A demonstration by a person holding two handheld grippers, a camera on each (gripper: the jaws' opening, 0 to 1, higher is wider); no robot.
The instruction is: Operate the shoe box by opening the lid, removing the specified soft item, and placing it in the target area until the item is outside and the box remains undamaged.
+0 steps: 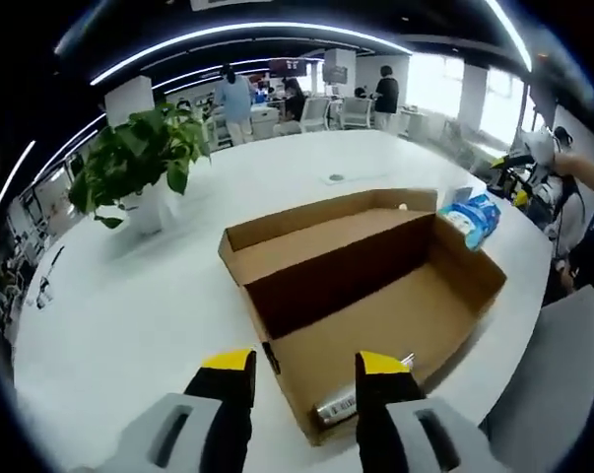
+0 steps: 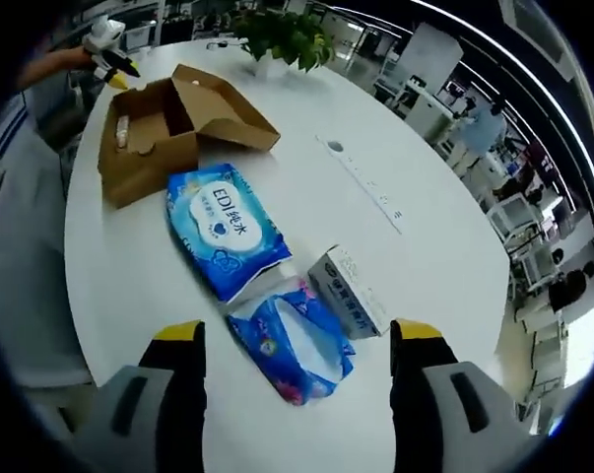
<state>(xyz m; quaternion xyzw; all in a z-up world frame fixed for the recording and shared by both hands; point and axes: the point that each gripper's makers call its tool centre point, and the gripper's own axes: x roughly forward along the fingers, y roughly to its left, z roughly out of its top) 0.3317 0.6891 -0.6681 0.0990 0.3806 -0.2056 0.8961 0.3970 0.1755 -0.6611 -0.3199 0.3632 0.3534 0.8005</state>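
Matt brown cardboard forms the shoe box (image 1: pixel 365 286), resting on a smooth white table (image 2: pixel 415 148) (faintly glossy), while beside the box lies a shiny blue plastic-wrapped pack (image 2: pixel 223 229).

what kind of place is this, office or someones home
Most likely an open-plan office: a big white table with a potted plant, desks and office chairs behind it, people standing about, and long strip ceiling lights.
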